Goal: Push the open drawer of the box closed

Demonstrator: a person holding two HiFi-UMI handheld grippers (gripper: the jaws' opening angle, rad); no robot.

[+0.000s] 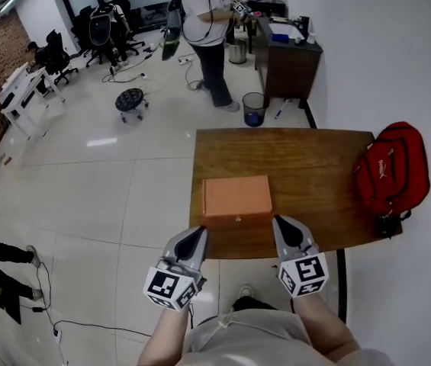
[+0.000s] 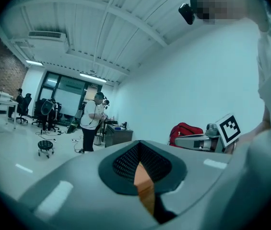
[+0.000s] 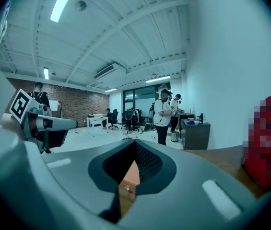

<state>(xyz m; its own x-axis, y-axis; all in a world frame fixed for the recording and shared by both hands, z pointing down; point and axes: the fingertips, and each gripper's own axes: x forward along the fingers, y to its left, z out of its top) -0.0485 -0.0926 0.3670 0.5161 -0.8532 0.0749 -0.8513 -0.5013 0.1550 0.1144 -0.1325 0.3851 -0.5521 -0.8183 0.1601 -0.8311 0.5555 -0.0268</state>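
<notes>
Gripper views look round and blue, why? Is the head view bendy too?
Left gripper view: a wide lens gives a round picture with dark corners and a blue tint, the left tongs looking big. Right gripper view: the same, with curved ceiling beams. Head view: warmer colours, the table edges bow, and light glares on the floor.

Wooden table (image 1: 314, 174): orange box (image 1: 236, 197), red backpack (image 1: 392, 166)
</notes>
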